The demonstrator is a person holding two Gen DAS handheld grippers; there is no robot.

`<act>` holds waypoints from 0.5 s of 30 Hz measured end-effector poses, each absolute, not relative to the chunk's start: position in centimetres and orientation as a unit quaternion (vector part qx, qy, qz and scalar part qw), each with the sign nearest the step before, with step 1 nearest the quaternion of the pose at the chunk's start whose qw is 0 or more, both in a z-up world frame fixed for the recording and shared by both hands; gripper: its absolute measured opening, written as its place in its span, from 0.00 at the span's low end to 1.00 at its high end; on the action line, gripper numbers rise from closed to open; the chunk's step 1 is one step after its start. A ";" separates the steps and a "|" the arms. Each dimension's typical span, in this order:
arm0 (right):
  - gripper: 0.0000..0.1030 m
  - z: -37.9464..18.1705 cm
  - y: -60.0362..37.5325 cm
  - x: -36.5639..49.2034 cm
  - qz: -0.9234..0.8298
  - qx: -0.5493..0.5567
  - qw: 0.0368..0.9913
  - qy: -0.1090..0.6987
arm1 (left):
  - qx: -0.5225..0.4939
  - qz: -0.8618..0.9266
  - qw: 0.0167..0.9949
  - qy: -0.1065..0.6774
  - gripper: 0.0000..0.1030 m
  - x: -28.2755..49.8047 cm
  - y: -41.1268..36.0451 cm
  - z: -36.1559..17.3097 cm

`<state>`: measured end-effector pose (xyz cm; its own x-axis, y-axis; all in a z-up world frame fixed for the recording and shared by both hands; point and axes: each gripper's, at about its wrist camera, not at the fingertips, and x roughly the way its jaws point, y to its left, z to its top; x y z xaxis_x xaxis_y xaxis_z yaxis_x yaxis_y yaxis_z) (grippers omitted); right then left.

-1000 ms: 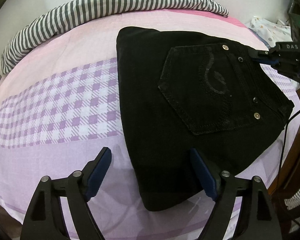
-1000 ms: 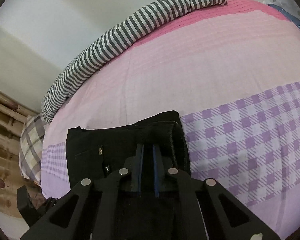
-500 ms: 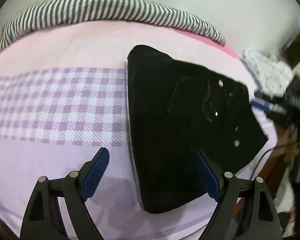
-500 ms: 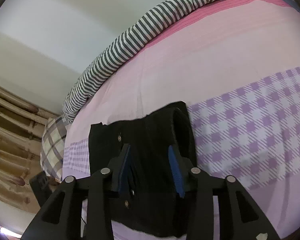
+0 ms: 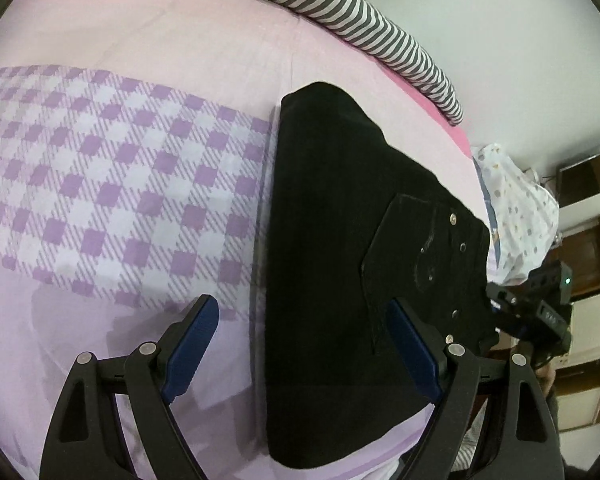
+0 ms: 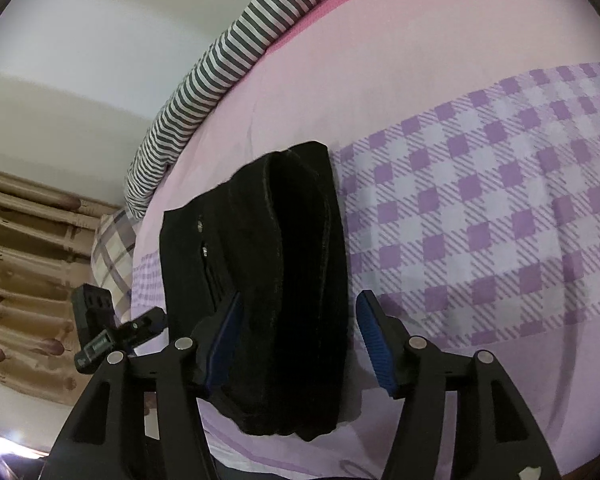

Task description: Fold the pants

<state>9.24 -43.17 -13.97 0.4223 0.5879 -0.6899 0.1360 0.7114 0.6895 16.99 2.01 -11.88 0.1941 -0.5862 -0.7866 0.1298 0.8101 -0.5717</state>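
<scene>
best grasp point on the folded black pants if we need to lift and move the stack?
Probably the thick folded edge of the black pants, approached side-on along the bedsheet: the layers stack there, so one pinch takes them all. Right gripper is open, already straddling that end.

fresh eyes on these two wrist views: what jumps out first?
The folded black pants dominate, lying flat on the pink and purple-checked bedsheet, back pocket with metal rivets facing up. Both the left gripper and right gripper hang open above them, blue-padded fingers gripping nothing. A grey-striped cloth runs along the bed's far edge by the wall.
</scene>
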 end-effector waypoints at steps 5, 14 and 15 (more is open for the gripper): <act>0.56 -15.2 -42.5 9.8 0.178 0.352 0.753 0.527 | -0.182 -0.252 0.747 0.588 0.83 18.6 0.9 -11.9; 0.57 -16.0 -41.4 11.5 0.226 0.364 0.745 0.512 | -0.182 -0.315 0.724 0.586 0.83 19.5 -2.1 -12.3; 0.57 -16.1 -41.3 11.7 0.231 0.367 0.743 0.510 | -0.185 -0.320 0.723 0.584 0.83 19.4 -2.1 -12.3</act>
